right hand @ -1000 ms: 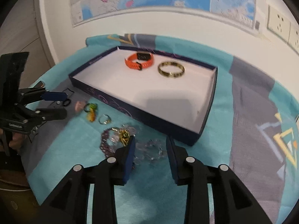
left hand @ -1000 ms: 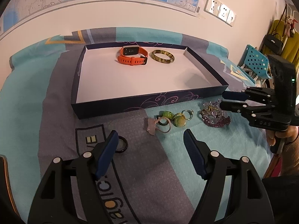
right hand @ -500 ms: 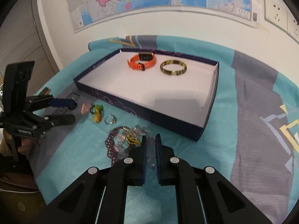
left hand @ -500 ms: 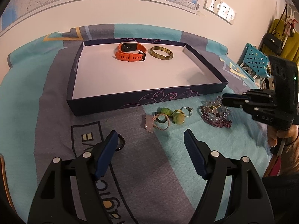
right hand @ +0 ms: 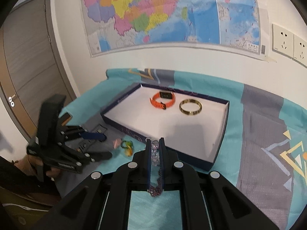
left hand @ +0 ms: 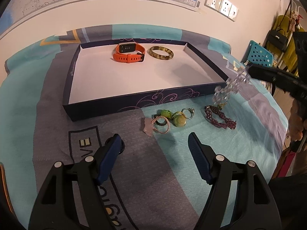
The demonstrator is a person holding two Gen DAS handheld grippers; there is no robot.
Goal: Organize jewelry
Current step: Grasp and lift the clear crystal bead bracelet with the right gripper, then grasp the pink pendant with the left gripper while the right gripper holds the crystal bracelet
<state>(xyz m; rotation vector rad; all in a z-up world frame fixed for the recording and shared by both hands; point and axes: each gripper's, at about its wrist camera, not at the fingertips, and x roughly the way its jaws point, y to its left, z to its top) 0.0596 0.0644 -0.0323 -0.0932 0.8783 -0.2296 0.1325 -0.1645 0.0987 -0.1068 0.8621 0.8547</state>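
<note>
In the left wrist view, the left gripper (left hand: pixel 155 151) fills the bottom of the frame with its blue-padded fingers spread wide and nothing between them, hovering over the teal and grey patterned cloth (left hand: pixel 34 99). Just above it, at centre, lies a loose cluster of small pieces: a pink stone pendant on a beaded loop (left hand: pixel 148 127), green bead rings (left hand: pixel 173 117) and a thin silver ring (left hand: pixel 189 112), with a dark red beaded bracelet (left hand: pixel 220 117) to their right. The shallow dark-blue tray with a white floor (left hand: pixel 122 105) sits in the upper middle, already holding an orange-strapped watch (left hand: pixel 128 54) and a mottled olive bangle (left hand: pixel 161 52) near its far wall. At the right edge, the right gripper (left hand: pixel 249 71) is raised, and a clear crystal bead bracelet (left hand: pixel 228 89) dangles from its tip beside the tray's near right corner. In the right wrist view, the right gripper's fingers are clenched on that crystal strand at lower centre, the beads showing between the pads, and the tray lies just ahead. The step in hand looks like carrying this bracelet to the tray; the next move calls for travelling forward over the rim, lowering the hanging strand onto bare white floor, and releasing without snagging the wall.
</note>
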